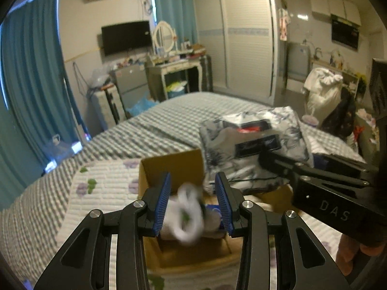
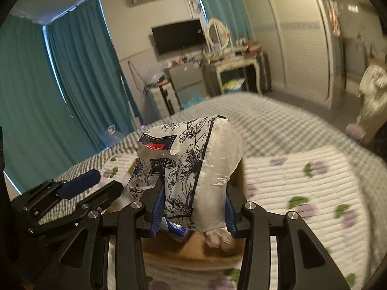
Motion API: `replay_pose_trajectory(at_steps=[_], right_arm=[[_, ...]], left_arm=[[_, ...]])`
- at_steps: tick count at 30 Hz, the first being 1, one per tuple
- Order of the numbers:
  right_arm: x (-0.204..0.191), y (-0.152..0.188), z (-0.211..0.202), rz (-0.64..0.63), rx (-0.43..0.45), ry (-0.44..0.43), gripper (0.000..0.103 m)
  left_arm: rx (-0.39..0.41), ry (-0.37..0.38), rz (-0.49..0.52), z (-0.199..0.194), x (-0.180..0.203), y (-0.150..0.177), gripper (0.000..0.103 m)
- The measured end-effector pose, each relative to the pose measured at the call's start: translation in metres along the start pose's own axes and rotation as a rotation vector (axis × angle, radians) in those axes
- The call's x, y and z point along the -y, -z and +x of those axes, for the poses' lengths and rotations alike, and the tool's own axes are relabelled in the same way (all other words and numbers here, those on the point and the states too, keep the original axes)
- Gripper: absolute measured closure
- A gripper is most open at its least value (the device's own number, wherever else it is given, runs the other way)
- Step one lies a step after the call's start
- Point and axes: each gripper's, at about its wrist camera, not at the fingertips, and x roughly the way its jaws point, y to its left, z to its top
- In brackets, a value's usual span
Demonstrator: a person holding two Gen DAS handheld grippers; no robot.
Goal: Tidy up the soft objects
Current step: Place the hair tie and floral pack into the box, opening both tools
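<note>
Between the spread jaws of the left gripper [image 1: 193,203], untouched, a blurred white bundle [image 1: 188,215] is seen over the cardboard box [image 1: 174,166]. A floral tissue pack [image 2: 193,164] is pinched by the right gripper [image 2: 193,207] above the box.

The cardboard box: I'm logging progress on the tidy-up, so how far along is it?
Done: soft white items already lie in the cardboard box, under the open left gripper. In hand: the right gripper is shut on a floral tissue pack, held above the box. Left: lowering that pack in and letting go. Nothing else loose shows on the bed.
</note>
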Motion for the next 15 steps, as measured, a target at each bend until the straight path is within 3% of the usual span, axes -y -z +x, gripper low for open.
replay_pose_trajectory(at_steps=[4,7,9,11,14,15], right_arm=[[0.013,0.006,0.045,0.018,-0.071,-0.004,0.060],[0.022,0.007,0.059,0.041,-0.072,0.011,0.050],[0.027,0.005,0.058,0.055,-0.053,0.015,0.038],[0.032,0.002,0.053,0.064,-0.042,0.027,0.035],[0.031,-0.006,0.036,0.054,-0.017,0.051,0.035],[0.029,-0.010,0.026,0.047,-0.006,0.060,0.033]], left_arm=[[-0.035,-0.010,0.012,0.033,-0.008,0.006,0.066],[-0.050,0.003,0.015,0.045,-0.010,0.010,0.066],[-0.045,-0.001,0.017,0.046,-0.010,0.012,0.063],[-0.047,-0.012,0.020,0.043,-0.008,0.011,0.061],[-0.038,-0.053,0.010,0.030,-0.009,0.008,0.028],[-0.017,-0.061,0.000,0.019,-0.009,0.006,0.027]])
